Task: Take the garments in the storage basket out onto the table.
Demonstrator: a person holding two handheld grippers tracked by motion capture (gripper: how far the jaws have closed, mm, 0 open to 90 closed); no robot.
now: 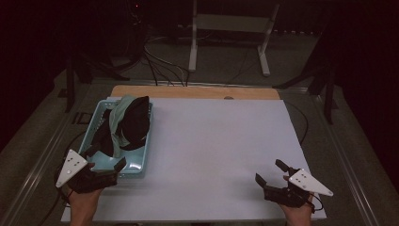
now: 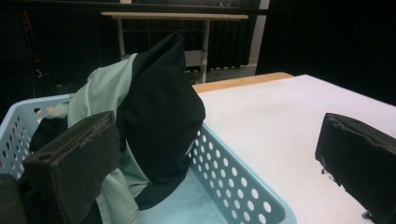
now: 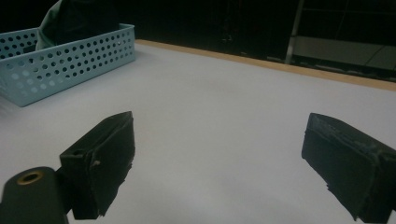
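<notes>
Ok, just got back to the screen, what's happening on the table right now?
A person holds a tool in each hand, and both are open and empty. The left tool sits at the near end of the light blue perforated basket, one jaw over the basket's inside and one outside its wall, aimed at the black and pale green clothing heaped in it. The right tool waits over the bare white table. Nothing has been grasped yet.
</notes>
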